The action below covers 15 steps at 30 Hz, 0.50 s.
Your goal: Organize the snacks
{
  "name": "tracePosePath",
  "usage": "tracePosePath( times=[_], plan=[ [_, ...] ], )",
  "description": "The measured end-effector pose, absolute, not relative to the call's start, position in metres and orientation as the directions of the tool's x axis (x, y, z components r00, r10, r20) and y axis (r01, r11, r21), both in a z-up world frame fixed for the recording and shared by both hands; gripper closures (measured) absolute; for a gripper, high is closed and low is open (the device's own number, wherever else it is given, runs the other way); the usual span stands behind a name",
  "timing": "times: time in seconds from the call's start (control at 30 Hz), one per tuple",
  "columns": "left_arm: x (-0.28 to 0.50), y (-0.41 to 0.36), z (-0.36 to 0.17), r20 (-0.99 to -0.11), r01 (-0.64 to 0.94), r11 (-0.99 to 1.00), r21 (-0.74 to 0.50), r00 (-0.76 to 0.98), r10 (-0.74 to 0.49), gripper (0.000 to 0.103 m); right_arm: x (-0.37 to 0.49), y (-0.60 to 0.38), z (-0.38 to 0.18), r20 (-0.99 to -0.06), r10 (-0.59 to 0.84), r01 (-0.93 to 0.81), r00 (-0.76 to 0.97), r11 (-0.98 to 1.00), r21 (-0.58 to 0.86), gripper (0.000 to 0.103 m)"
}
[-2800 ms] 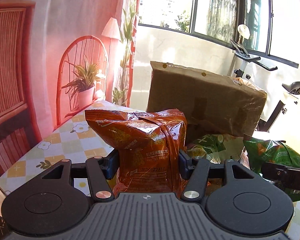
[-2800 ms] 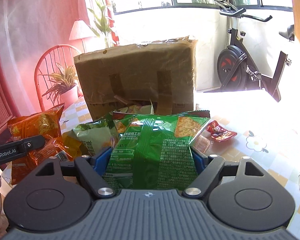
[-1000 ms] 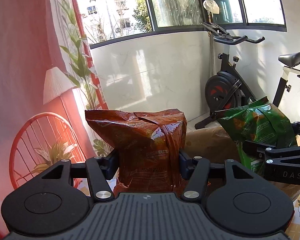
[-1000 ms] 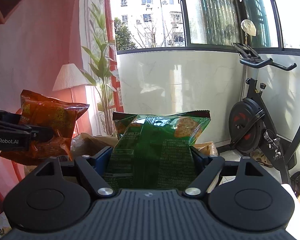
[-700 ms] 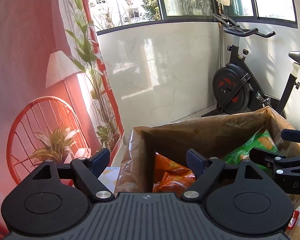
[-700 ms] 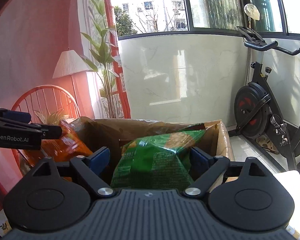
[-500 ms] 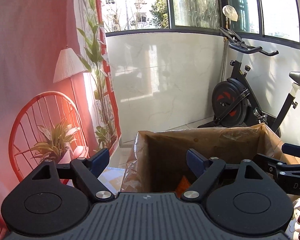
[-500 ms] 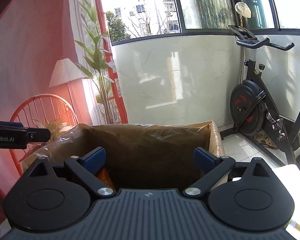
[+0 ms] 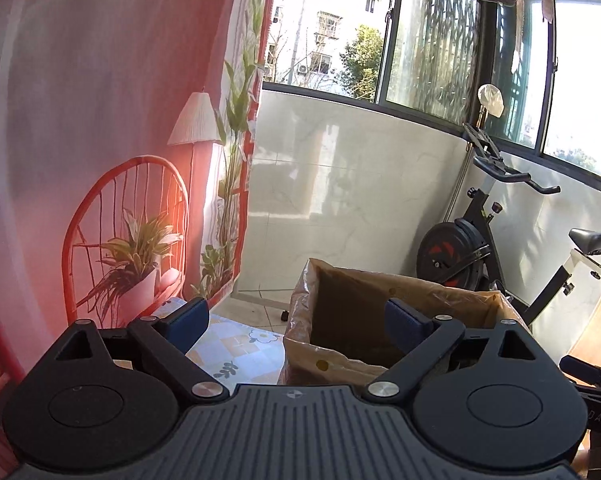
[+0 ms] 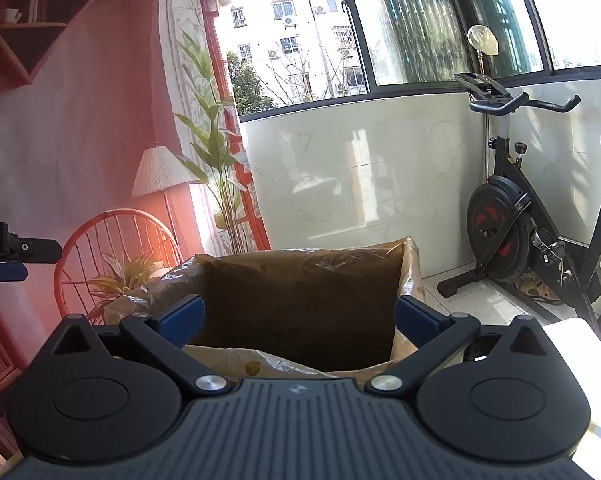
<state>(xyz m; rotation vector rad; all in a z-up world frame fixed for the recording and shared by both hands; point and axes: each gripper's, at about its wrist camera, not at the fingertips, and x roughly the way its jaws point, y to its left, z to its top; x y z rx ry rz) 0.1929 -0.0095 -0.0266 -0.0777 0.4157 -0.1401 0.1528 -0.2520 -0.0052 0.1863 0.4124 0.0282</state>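
An open brown cardboard box (image 9: 432, 292) wrapped in clear plastic stands on the patterned table; it also shows in the right wrist view (image 10: 300, 272). My left gripper (image 9: 296, 320) is open and empty, held above the box's left front corner. My right gripper (image 10: 300, 316) is open and empty, held above the box's opening. No snack bag is visible; the box's inside is dark. The left gripper's tip shows at the right wrist view's left edge (image 10: 4, 256). The right gripper's body shows at the left wrist view's right edge (image 9: 592, 380).
The checked tablecloth (image 9: 236, 344) shows left of the box. A red round-backed chair (image 9: 124, 216) with a potted plant, a floor lamp (image 10: 160, 176) and an exercise bike (image 10: 532, 216) stand behind the table. A white wall and windows lie beyond.
Both grippers opened and dropped the orange and green snack bags into the box. Both have since risen and pulled back, so the bags are out of sight.
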Motion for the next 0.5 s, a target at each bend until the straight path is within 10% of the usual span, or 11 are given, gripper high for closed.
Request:
tracePosePath(
  times=[0.5],
  plan=[
    [0.149, 0.056, -0.095, -0.538, 0.020, 0.972, -0.234, 0.830, -0.147, 0.013, 0.097, -0.269, -0.053, -0.503, 0.053, 0.015, 0.862, 0.991, 0.130, 0.000]
  ],
)
